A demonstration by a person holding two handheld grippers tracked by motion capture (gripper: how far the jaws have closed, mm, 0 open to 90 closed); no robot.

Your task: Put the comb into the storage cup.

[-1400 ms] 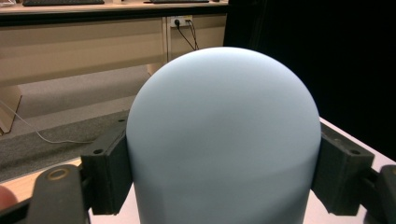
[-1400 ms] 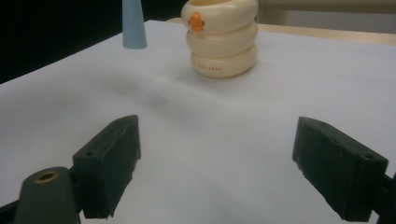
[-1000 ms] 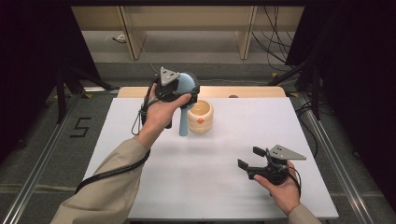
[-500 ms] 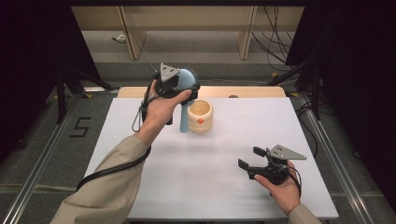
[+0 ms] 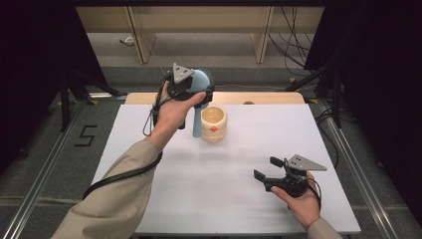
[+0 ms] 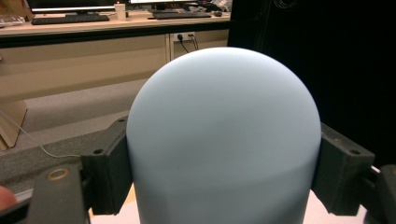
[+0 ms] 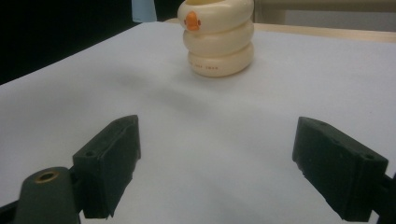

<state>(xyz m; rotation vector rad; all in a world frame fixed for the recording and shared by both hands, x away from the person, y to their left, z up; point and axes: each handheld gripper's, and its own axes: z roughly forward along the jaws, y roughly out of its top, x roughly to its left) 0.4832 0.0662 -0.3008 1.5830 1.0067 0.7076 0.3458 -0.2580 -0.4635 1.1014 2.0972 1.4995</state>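
Nearest the person, right gripper (image 5: 266, 168) held low over white table surface (image 5: 209, 184), jaws spread wide, nothing between them. Well ahead of those jaws: cream ringed ceramic cup with orange duck beak (image 7: 217, 39), upright on the table. Just beside that cup, on its far-left side: pale blue round-headed brush with upright handle (image 5: 199, 102). Left gripper (image 6: 224, 154) clamped on the rounded blue head, one jaw pressed against each flank.

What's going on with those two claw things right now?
Left gripper shut on blue brush, beside duck cup. Right gripper open, idle. Nothing in the way.
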